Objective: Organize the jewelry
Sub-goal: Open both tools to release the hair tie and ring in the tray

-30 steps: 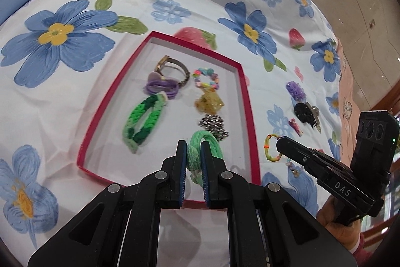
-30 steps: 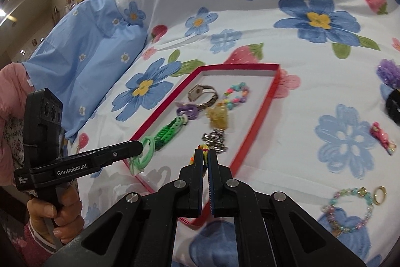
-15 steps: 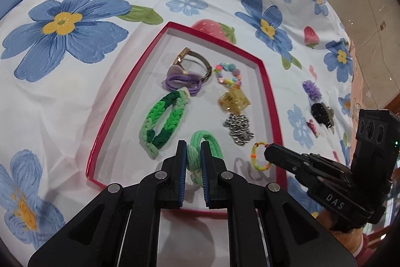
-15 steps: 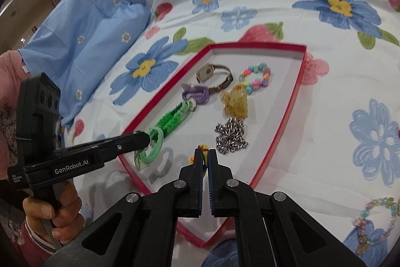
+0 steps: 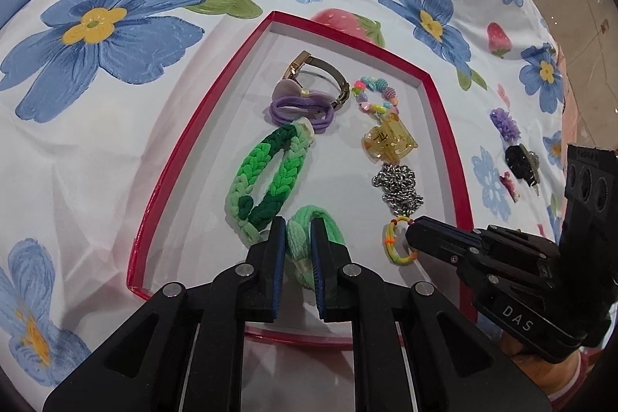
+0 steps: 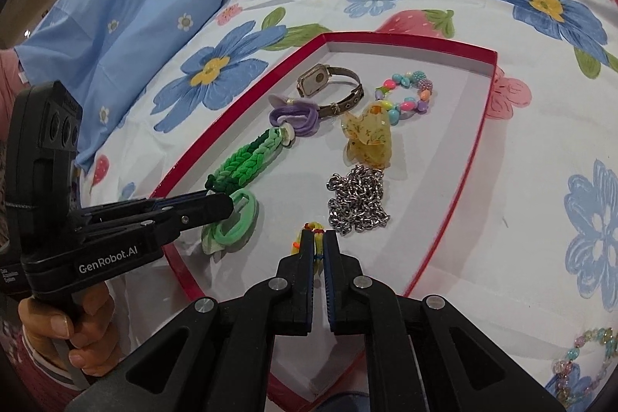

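Your left gripper [image 5: 296, 250] is clamped on the mint green hair tie [image 5: 309, 230] at the near end of the red-rimmed tray [image 5: 444, 126]. Your right gripper [image 6: 320, 250] is pinched on the small yellow band [image 6: 313, 232] beside it. Crowding those spots are the braided green loop [image 5: 266, 176] just left and the silver chain [image 6: 357, 203] just ahead. Beyond lie the amber claw clip [image 5: 388, 141], bead bracelet [image 6: 407, 95], purple tie [image 5: 299, 111] and watch [image 6: 328, 85]. The tools read "GenRobot.AI" and "DAS".

mint hair tie [image 5: 305, 238] and yellow loop [image 5: 398, 242], low inside red tray [image 5: 444, 126]
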Tool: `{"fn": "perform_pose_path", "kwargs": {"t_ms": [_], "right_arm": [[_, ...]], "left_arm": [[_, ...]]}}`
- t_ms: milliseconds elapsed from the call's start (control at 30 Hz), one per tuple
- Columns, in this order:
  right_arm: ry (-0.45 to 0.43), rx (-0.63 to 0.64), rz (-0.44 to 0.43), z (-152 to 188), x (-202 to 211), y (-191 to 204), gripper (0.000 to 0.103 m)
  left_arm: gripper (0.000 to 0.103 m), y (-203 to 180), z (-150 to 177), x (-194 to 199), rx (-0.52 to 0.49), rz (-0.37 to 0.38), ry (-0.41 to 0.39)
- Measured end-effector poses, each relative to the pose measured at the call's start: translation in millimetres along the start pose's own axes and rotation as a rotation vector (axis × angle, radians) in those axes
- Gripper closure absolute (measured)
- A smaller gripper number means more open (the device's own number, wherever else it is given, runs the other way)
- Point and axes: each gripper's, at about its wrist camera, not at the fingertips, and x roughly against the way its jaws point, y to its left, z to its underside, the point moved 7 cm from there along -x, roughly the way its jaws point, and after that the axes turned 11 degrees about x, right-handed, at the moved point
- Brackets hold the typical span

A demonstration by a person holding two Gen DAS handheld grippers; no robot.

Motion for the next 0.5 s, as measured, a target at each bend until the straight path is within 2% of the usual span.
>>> {"fn": "perform_pose_path", "kwargs": {"t_ms": [233,300,400,500], "right_arm": [[0.003,-0.009,-0.009,-1,1,-1,0.094],[-0.009,-0.021,-0.015,-2,5,-2,0.087],[-0.031,-0.036,-0.017,-4,13,-5,0.085],[-0.066,-0.058,-0.019,-5,26,-10,0.08]], "left_arm": [[0.09,2,0,1,0.005,-0.012,-0.001],[0.089,1,0,3,0.007,-0.009,-0.002],[0.089,0,0,7,0.011,-0.005,-0.007],[0.081,-2,0,13,0.016,-0.006,-0.019]]}}
